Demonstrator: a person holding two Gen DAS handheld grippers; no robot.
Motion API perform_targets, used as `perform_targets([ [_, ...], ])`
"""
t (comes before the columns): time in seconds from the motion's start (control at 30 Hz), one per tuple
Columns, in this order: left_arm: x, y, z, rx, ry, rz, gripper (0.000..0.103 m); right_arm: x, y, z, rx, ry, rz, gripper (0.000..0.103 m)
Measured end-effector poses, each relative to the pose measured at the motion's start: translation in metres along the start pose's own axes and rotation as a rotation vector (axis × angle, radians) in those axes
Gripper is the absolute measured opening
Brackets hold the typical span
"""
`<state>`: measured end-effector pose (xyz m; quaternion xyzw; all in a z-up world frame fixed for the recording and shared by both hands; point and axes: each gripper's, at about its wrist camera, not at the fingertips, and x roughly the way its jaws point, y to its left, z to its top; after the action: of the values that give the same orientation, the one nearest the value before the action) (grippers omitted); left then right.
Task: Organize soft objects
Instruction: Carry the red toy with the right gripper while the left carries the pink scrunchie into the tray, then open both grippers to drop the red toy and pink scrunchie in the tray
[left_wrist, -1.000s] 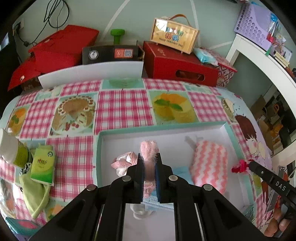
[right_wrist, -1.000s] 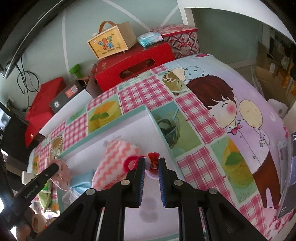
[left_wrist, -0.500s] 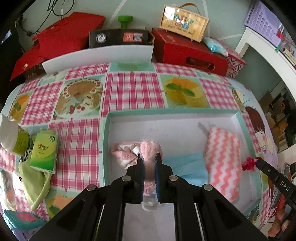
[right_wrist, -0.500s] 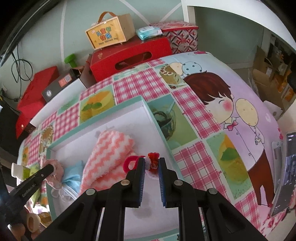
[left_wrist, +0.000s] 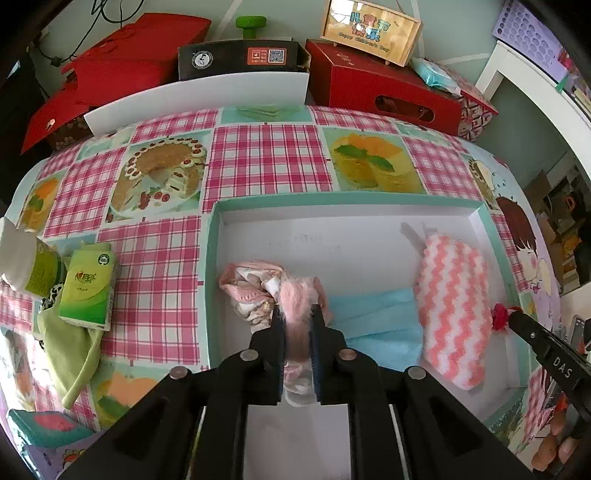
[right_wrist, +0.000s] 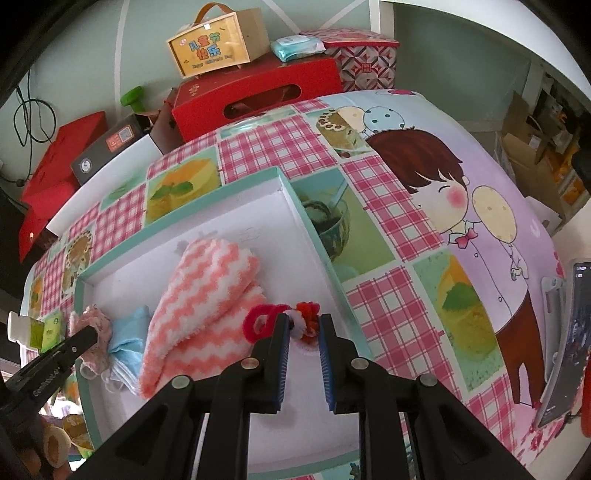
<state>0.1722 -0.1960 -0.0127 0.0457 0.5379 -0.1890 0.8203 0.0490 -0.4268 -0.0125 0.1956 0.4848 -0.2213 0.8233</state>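
- Pink and fluffy, that's what the left gripper (left_wrist: 298, 318) has clamped between its jaws, some kind of fuzzy scrunchie (left_wrist: 295, 295), held over the near-left part of the white box (left_wrist: 369, 206).
- Compared with a second ago, the left view has tipped down and closed in: the box fills more of the frame and the crumpled pink cloth (left_wrist: 245, 282) sits right at 11 o'clock from the fingertips, nearly touching the scrunchie. So I'd say it's being lowered in, pretty close to drop-off.
- Right gripper (right_wrist: 303, 326) is pinching a small red hair tie with a pom-pom (right_wrist: 308, 317). Jaws are narrow but not fully together, the hair tie fills the gap. It has also come down over the box's right edge since a second ago.
- Already lying in the box: a blue face mask (left_wrist: 373, 317) in the middle and a pink-and-white zigzag towel (left_wrist: 452, 314) at 3 o'clock of it, overlapping its edge.
- Outside on the checked tablecloth (left_wrist: 258, 162), at 9 o'clock: a green tissue pack (left_wrist: 88, 288) and a green cloth (left_wrist: 70, 347). My guess is the cloth still needs to go in, so roughly two thirds done.
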Motion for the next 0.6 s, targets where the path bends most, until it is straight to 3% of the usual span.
perform_targets([
  [0.17,-0.013,0.0,0.0,-0.01,-0.017,0.001,0.041,-0.005,0.005,0.001,-0.02,-0.012,-0.009,0.019],
  [0.5,-0.036,0.005,0.0,-0.018,-0.066,0.009,0.044,-0.021,0.012,0.003,-0.051,-0.056,-0.031,0.031],
  [0.6,-0.041,0.009,0.001,-0.038,-0.078,0.011,0.047,-0.026,0.014,0.003,-0.057,-0.073,-0.037,0.04],
])
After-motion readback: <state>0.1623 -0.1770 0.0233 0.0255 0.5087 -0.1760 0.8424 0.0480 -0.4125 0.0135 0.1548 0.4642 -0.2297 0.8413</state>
